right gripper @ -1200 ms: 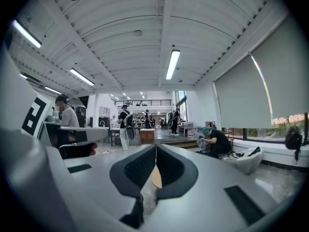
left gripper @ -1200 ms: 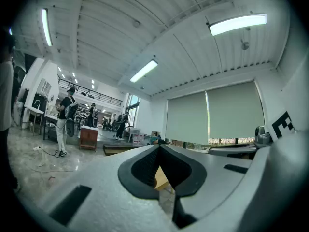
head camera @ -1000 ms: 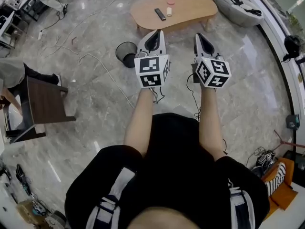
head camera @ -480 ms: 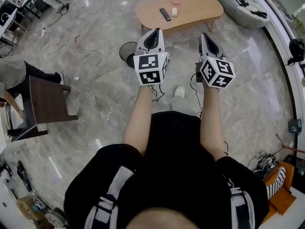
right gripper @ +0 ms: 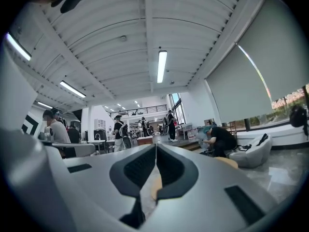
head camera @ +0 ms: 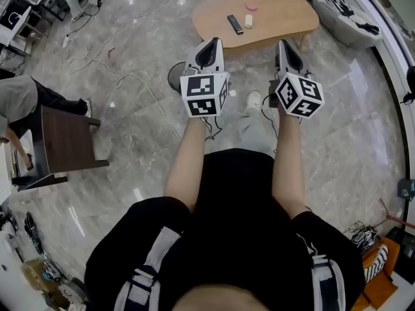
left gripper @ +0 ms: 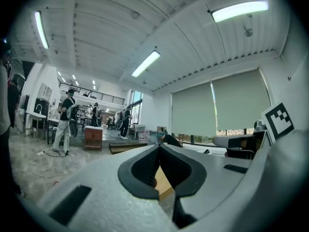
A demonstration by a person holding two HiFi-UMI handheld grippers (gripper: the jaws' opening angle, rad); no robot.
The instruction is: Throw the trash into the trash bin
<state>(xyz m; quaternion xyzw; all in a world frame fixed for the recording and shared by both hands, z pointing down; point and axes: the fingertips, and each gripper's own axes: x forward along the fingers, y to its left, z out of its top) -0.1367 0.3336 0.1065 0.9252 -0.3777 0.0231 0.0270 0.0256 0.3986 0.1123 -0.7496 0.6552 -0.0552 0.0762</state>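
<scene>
Holding the left gripper (head camera: pixel 212 42) level out in front, jaws shut tip to tip, nothing caught between them. Same with the right gripper (head camera: pixel 284 43): level, jaws closed on each other, empty. Carrying both side by side and a little apart, marker cubes turned up toward the head camera, bare forearms running back to a black top.

Just past the nose of the left gripper, down on the grey marble floor (head camera: pixel 337 128): the black mesh trash bin (head camera: pixel 174 78), upright, half hidden behind the gripper body in the head view. Between the two grippers, lower down: a white shoe (head camera: pixel 253 100).

Beyond the bin and close to it: a low wooden table (head camera: pixel 285 19) with rounded ends. Lying on its top, grouped near the middle: a dark remote (head camera: pixel 235 24), a small white cylinder (head camera: pixel 249 21) right beside it, a flat pink piece (head camera: pixel 251 7) a little further back. Cannot tell which of these is meant for the bin.

To the right of the table: a grey beanbag (head camera: pixel 353 23). Off to the left, well apart: a dark brown stool (head camera: pixel 61 141), with pale cables (head camera: pixel 139 83) snaking over the floor between it and the bin. In both gripper views: a long hall with strip lights, people standing far off.
</scene>
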